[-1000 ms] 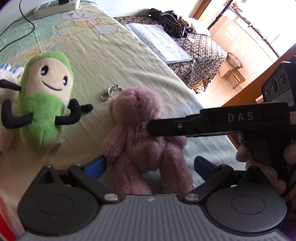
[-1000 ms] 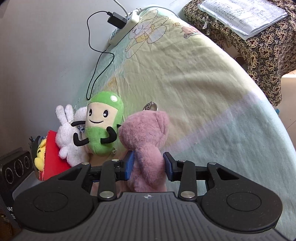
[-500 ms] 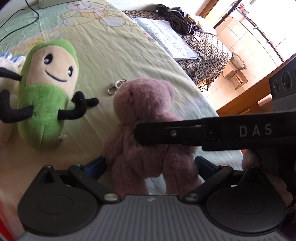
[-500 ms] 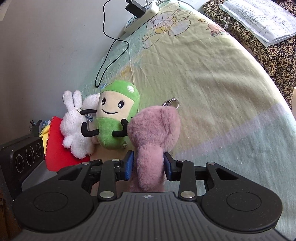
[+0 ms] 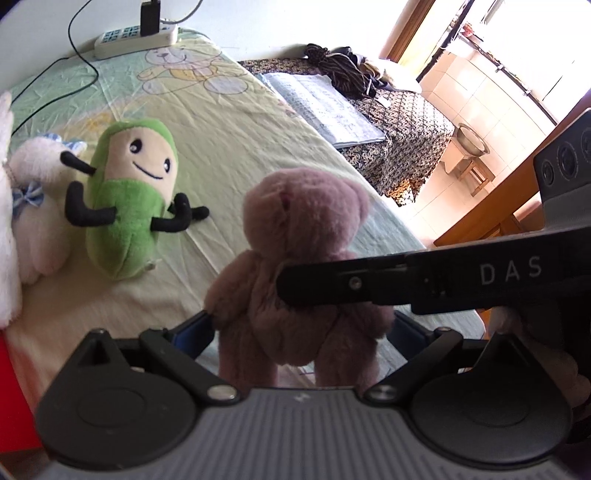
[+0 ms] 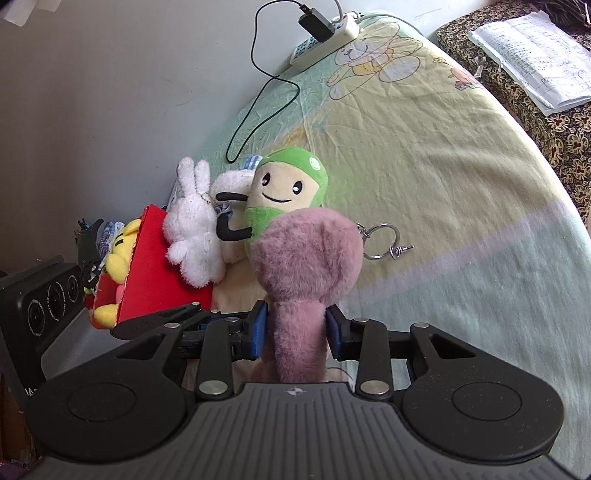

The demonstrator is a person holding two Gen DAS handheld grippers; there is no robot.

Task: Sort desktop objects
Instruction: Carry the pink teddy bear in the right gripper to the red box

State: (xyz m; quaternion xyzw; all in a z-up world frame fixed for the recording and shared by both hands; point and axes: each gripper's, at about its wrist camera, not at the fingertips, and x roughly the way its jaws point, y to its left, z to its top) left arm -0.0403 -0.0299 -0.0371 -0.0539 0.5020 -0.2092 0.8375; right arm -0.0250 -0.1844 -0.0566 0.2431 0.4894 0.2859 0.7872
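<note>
A pink plush bear [image 5: 303, 236] stands upright over the bed sheet. My right gripper [image 6: 295, 330] is shut on the bear's [image 6: 306, 258] body, blue pads pressing both sides. In the left wrist view, one right finger [image 5: 369, 282] crosses the bear's chest. My left gripper [image 5: 301, 332] is open, its blue pads wide apart on either side of the bear's legs. A green smiling plush [image 5: 129, 206] lies to the left beside a white rabbit plush [image 6: 192, 229]. A metal key ring [image 6: 380, 240] shows by the bear's head.
A red box [image 6: 155, 280] holding a yellow plush [image 6: 118, 251] sits left of the rabbit, against the wall. A power strip [image 5: 136, 35] with a black cable lies at the bed's far end. An open notebook [image 5: 325, 110] rests on a floral cloth beyond the bed's right edge.
The right gripper has kept hold of the bear and raised it more upright. Both cameras have pulled back, showing more of the bed. The left gripper stays open around the legs.
</note>
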